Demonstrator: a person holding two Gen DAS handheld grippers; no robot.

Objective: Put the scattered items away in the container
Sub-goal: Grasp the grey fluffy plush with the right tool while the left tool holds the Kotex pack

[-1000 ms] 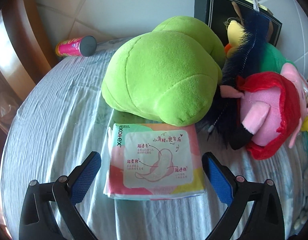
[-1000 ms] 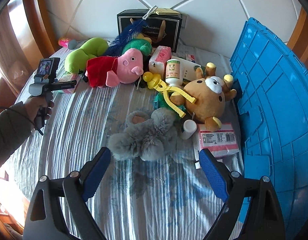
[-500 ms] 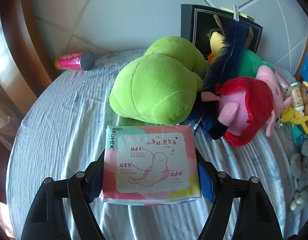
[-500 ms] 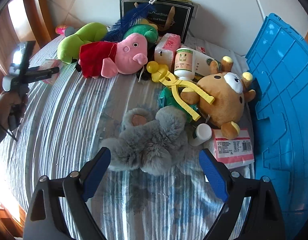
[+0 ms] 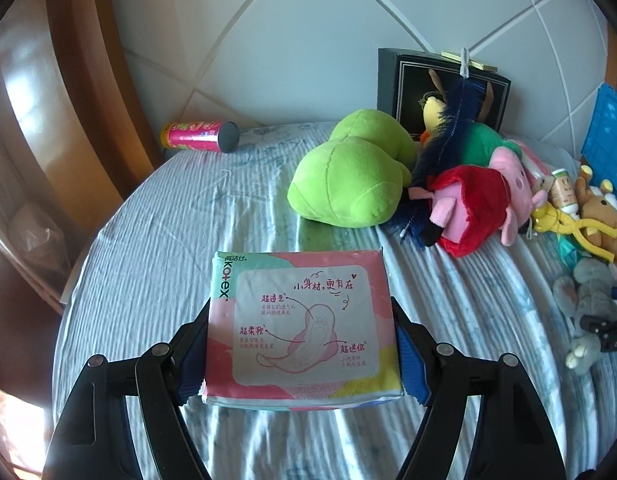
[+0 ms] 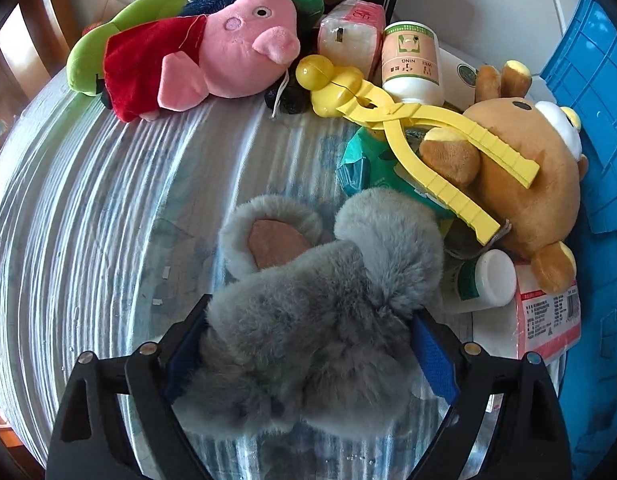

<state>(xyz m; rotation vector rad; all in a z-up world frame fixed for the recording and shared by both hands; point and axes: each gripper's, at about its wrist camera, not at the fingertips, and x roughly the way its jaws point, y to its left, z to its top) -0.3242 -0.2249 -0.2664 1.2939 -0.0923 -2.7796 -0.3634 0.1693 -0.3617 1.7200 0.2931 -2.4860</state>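
Note:
My left gripper is shut on a pink pad pack, held flat above the striped bed sheet. In the right wrist view, my right gripper points steeply down over a pair of grey furry slippers. Its jaws are opening and straddle the fur of the nearer slipper, with the blue pads at the fur's sides. The blue crate stands at the right edge of the bed and also shows as the blue crate far right in the left wrist view.
A green plush, a pig plush, a brown bear, yellow tongs, bottles and a pink packet crowd the bed's far and right side. A pink can lies by the wooden frame.
The left gripper closed on the pad pack and lifted it off the sheet. The right gripper came down from above the bed onto the grey slippers.

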